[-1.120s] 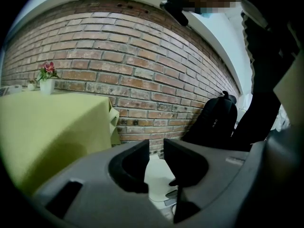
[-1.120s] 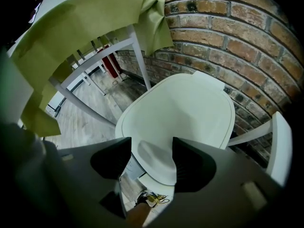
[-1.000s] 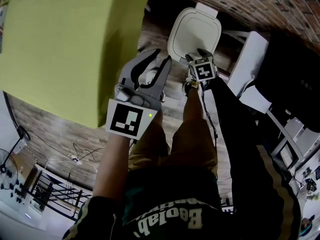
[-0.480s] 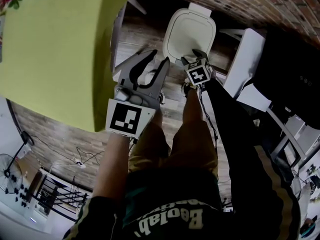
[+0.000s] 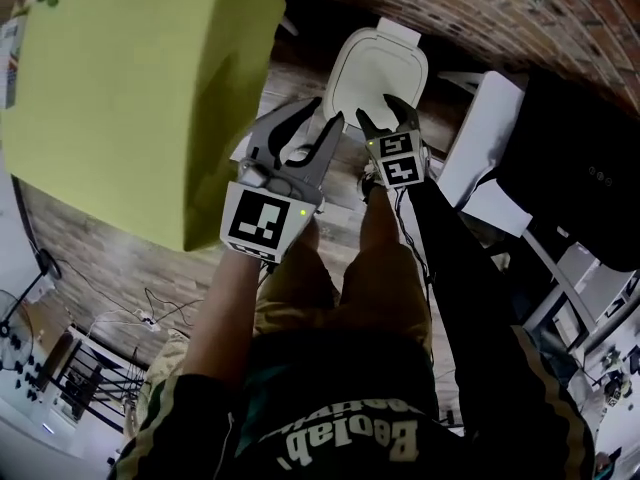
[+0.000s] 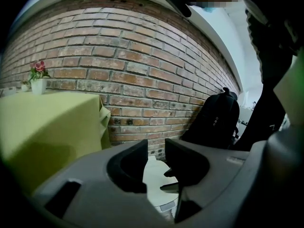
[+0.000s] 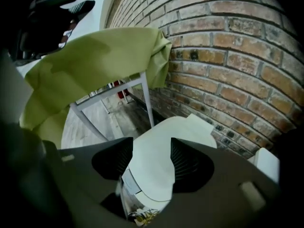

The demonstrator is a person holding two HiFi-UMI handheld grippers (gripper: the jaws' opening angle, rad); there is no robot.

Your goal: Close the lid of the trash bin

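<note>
Fingers of my right gripper stand wide apart and clamp nothing. The white lid shows in the gap between them in the right gripper view, yet neither finger presses on it, and I cannot tell whether a tip touches it. The lid is up, tilted back toward the brick wall. Its hollow inner face is turned to me and its small tab sits at the top edge. Below the lid, the bin shows its open mouth with a clear liner and something yellowish inside. The bin stands on the wooden floor close to the wall, just beside the bench, which is draped in a green cloth. My left gripper hangs just to the left of the right one, in front of the lid's lower left edge. Its fingers have just been opening and now stand apart with nothing between them; in the left gripper view the lid only shows beyond the gap. That view also shows a black backpack against the wall on the bin's other side. A small pot of flowers stands on the bench.
</note>
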